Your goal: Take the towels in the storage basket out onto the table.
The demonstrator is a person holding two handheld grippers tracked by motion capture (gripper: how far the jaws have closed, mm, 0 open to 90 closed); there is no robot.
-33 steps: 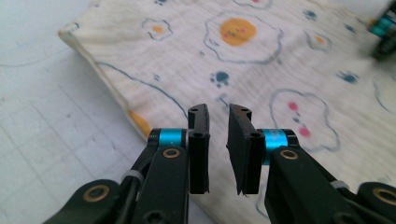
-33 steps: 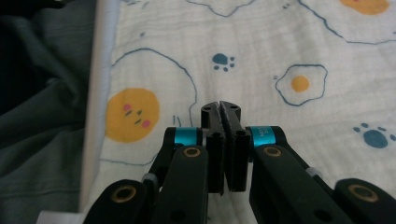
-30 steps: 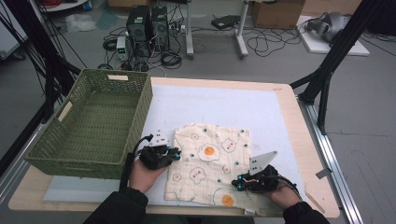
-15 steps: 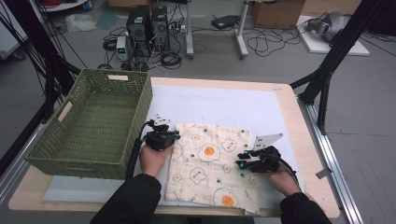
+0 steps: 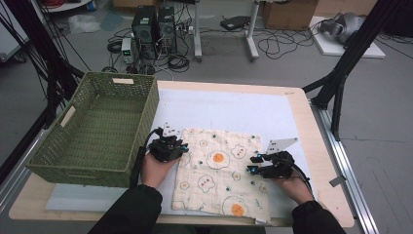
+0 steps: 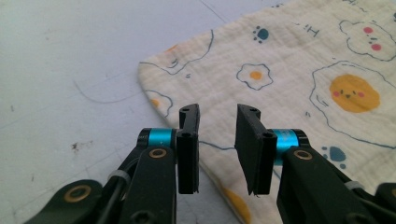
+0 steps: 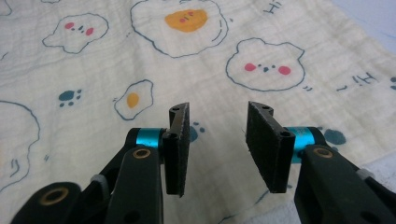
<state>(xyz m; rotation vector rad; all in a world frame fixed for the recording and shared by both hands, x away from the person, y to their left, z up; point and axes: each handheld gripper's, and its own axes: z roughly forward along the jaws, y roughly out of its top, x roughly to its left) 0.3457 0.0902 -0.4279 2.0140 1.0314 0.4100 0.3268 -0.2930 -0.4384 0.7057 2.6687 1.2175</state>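
The left hand-held gripper, sitting over the cloth's near-left corner a second ago, is now lying at the left edge, farther up the table. Its jaws have just been opening, nothing pinched between them. The right hand-held gripper is sitting higher along the right edge, jaws likewise opening, unpinched cloth beneath.

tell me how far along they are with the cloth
Done: the printed cloth lies flat on the white mat beside the green basket.
In hand: nothing is gripped. The left tongs and right tongs have just been opening and sit over opposite cloth edges, with no fabric pinched between them.
Left: probably regripping and folding, then perhaps moving it to the basket.
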